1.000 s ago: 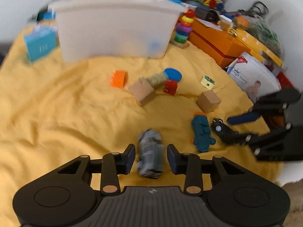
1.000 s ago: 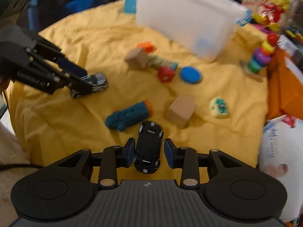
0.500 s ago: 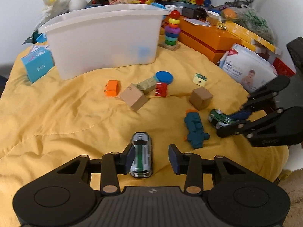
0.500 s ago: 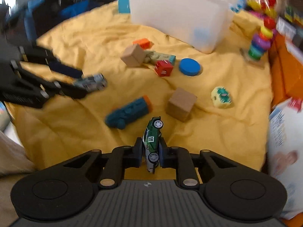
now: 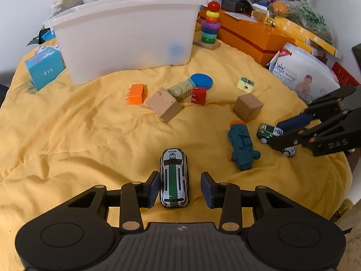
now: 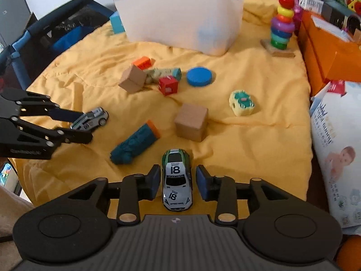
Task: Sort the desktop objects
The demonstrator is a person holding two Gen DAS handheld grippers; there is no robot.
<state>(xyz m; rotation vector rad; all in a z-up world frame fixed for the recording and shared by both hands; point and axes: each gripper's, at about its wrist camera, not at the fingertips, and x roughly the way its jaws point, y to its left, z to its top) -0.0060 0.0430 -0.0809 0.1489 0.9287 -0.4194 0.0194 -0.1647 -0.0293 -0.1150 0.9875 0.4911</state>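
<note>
A silver toy car (image 5: 174, 178) with a green stripe and the number 69 rests on the yellow cloth (image 5: 67, 135) between the fingers of my left gripper (image 5: 179, 188), which is open; the car sits close to the left finger. A green and white toy car (image 6: 177, 179) numbered 18 stands on its wheels between the fingers of my right gripper (image 6: 178, 181), also open. Each gripper shows in the other view: the right gripper (image 5: 285, 135) around the green car (image 5: 268, 132), the left gripper (image 6: 82, 127) around the silver car (image 6: 90, 119). A white bin (image 5: 126, 36) stands at the back.
Loose on the cloth lie a teal toy (image 5: 242, 149), two wooden cubes (image 5: 247, 107) (image 5: 164, 103), an orange brick (image 5: 135, 93), a red cube (image 5: 198, 96), a blue disc (image 5: 201, 80) and a yellow-green piece (image 5: 245, 84). A ring stacker (image 5: 211, 28), orange box (image 5: 252, 36) and wipes pack (image 5: 304, 72) line the right.
My right gripper, shut on the tilted green car half a second ago, has opened and the car now stands upright on the cloth. The left gripper stays open around the silver car.
</note>
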